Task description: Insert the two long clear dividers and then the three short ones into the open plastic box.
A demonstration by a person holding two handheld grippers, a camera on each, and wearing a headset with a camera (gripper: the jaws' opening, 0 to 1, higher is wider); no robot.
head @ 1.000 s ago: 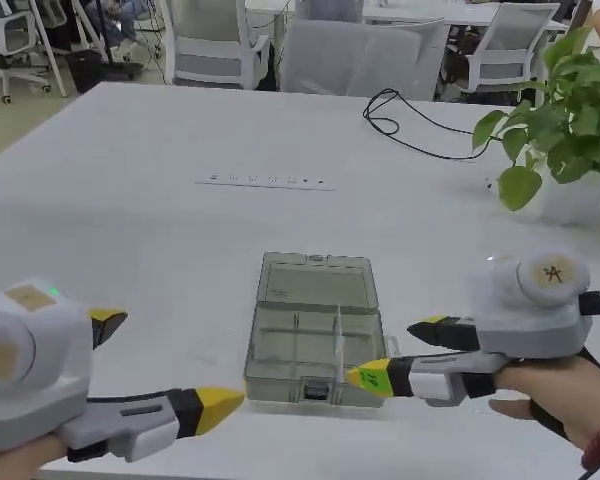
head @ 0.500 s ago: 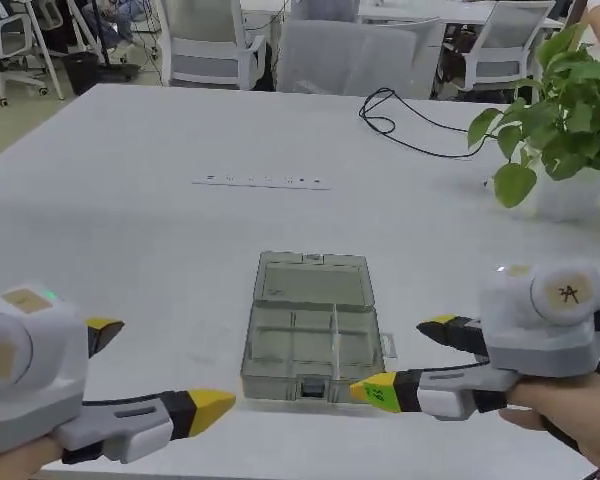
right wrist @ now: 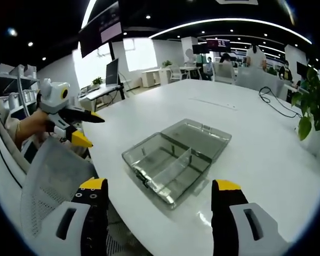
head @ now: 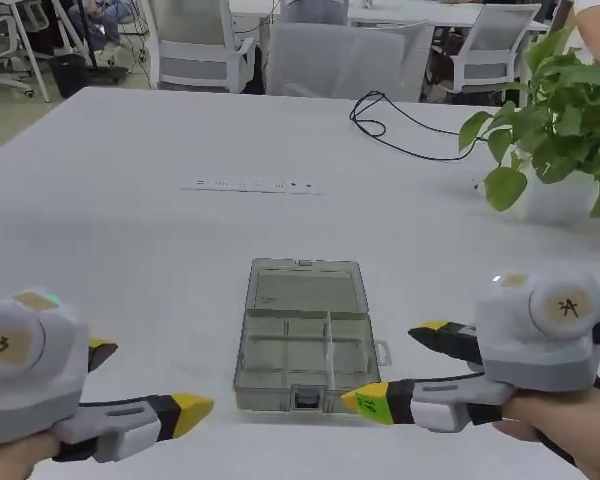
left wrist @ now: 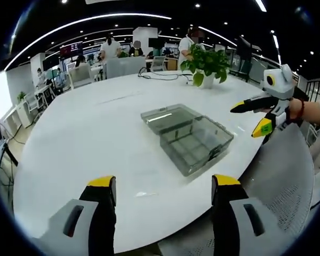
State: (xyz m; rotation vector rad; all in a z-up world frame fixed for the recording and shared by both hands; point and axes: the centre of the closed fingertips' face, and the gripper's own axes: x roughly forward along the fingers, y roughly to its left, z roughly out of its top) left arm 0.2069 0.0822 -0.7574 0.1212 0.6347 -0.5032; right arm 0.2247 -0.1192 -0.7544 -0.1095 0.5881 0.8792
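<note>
Box (head: 305, 290) lies open on the table (head: 130, 230), between and just ahead of both tools' tips, with clear dividers (head: 328, 340) inside. Jaws of the left gripper (head: 150, 380) and right gripper (head: 392, 366) are spread apart.

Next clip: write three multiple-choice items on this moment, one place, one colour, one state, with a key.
1. In the head view, where is the potted plant relative to the open plastic box?
A. Beyond it, to the right.
B. Inside it.
C. Nearer, to the left.
2. What colour are the tips of both grippers' jaws?
A. Red.
B. Yellow.
C. Blue.
3. How are the left gripper and right gripper?
A. Left shut on a divider.
B. Right shut on the lid.
C. Both open, empty.
Key:
1 A: its leaves show at the far right.
2 B: yellow tips show in every view.
3 C: each gripper view shows spread jaws holding nothing.
</note>
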